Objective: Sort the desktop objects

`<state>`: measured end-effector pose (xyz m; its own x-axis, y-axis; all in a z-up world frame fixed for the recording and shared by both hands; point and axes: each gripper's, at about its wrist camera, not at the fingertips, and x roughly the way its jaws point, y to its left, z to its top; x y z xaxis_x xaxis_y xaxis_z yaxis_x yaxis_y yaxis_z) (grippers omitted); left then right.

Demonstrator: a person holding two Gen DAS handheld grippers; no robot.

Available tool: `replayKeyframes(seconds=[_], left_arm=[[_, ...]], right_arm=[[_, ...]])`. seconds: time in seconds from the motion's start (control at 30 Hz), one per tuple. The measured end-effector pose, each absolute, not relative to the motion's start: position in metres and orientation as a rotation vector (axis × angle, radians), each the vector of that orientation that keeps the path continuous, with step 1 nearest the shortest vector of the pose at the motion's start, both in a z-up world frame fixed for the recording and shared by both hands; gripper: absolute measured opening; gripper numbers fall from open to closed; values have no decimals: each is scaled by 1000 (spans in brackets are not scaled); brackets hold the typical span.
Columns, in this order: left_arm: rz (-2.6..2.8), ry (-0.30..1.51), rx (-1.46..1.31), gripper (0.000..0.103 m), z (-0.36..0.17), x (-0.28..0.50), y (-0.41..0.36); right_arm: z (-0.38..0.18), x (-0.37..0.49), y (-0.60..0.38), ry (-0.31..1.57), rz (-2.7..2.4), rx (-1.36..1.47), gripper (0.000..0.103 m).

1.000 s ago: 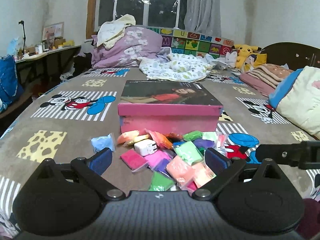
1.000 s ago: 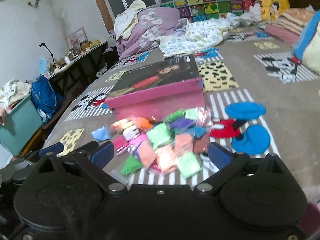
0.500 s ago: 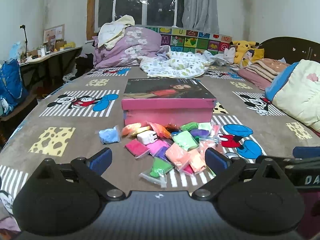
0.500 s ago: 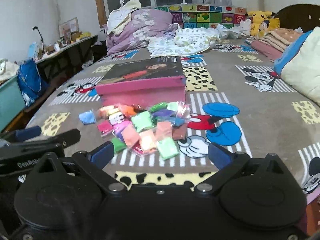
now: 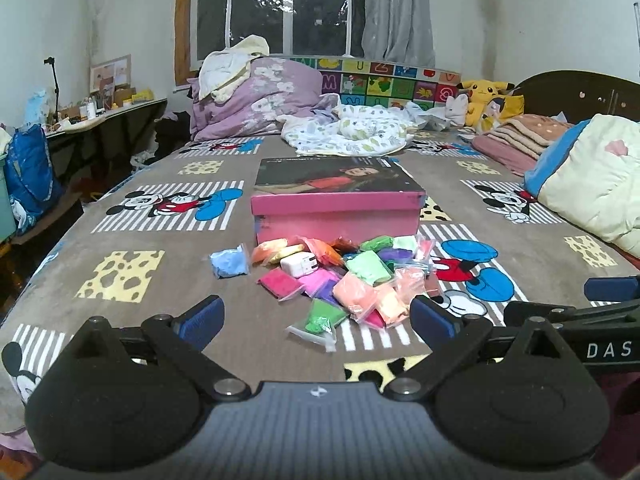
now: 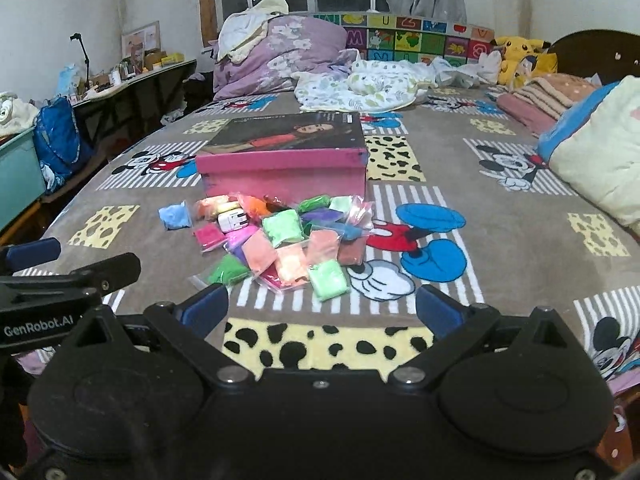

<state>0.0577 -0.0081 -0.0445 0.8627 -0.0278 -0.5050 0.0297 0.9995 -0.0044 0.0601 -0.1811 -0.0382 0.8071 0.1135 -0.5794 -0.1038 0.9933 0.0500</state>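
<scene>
A heap of small coloured clay bags (image 5: pixel 352 276) lies on the bed in front of a closed pink box (image 5: pixel 338 204). The heap (image 6: pixel 288 240) and the box (image 6: pixel 284 160) also show in the right wrist view. A white charger plug (image 5: pixel 300 266) sits among the bags, and a light blue bag (image 5: pixel 228 262) lies apart on the left. My left gripper (image 5: pixel 316 318) is open and empty, held back from the heap. My right gripper (image 6: pixel 320 308) is open and empty, also short of the heap.
The bed has a brown cartoon-print cover (image 5: pixel 160 240). Pillows and folded blankets (image 5: pixel 592 184) lie along the right side, bedding (image 5: pixel 344 132) is piled at the far end. A desk (image 5: pixel 100 116) and blue bag (image 5: pixel 32 168) stand left of the bed.
Both grippers have pulled back and up from the heap, so the bags and box look smaller and farther. Both stay open and empty.
</scene>
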Motion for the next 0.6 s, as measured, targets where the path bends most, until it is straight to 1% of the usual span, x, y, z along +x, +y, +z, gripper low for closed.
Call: replayKeyframes(seconds=[0.6], left_arm=[[-55,505,-2,100,-34,39,-13]], right_arm=[[-28,43,-184,606,92,2,102]])
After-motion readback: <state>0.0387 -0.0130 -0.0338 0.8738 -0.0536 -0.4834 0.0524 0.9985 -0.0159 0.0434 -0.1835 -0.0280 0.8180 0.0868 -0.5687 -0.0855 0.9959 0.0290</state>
